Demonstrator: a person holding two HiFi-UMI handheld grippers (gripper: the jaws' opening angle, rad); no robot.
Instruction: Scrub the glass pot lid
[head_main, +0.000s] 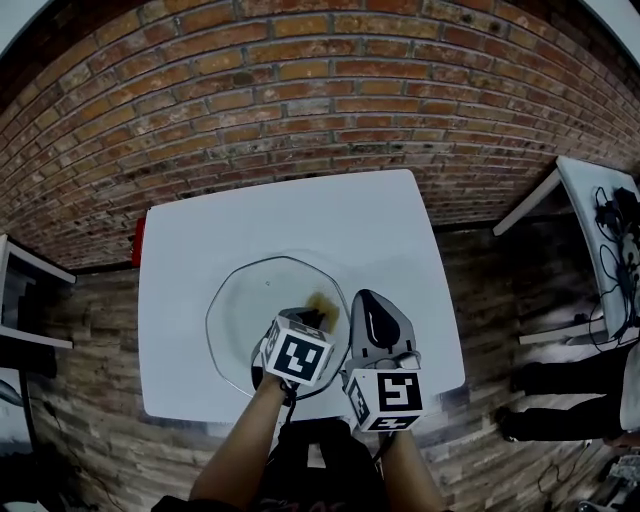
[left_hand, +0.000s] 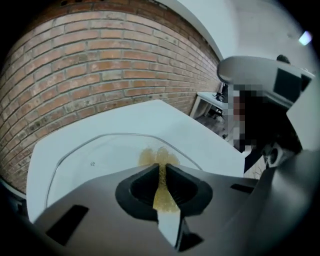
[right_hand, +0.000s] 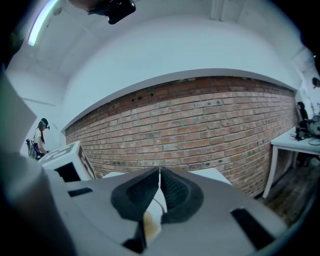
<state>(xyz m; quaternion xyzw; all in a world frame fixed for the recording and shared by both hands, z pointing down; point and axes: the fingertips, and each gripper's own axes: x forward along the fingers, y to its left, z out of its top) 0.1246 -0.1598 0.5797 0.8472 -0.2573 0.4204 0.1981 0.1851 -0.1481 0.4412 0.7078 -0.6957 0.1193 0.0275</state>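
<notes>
Gripping a yellow sponge (left_hand: 156, 157), the left gripper (left_hand: 160, 168) had its jaws drawn in to a narrow gap. The pads were pressed on the sponge from both sides, and its free end stuck out past the tips. That end rested on the glass pot lid (head_main: 255, 300), at the lid's right-hand part as the head view showed it. The right gripper (right_hand: 159, 173) had its jaws closed tip to tip, with nothing visibly caught between the tips. Whether it touched the lid could not be told.

The lid lay flat on the white table (head_main: 300, 215), toward the near edge. Its rim showed as a faint ring, and the tabletop showed through the glass. The right gripper lay just right of that rim, close beside the left one. A red object (head_main: 138, 240) sat at the table's far left edge. A brick wall (head_main: 300, 80) stood behind the table, and a second white table (head_main: 598, 215) carrying dark cables stood off to the right. A person (right_hand: 40, 136) stood in the distance, seen only in the right gripper view.

Both forearms came up from the bottom of the head view. The left gripper was tipped steeply down onto the lid, its marker cube (head_main: 297, 356) facing up. The right gripper pointed nearly level toward the wall.
</notes>
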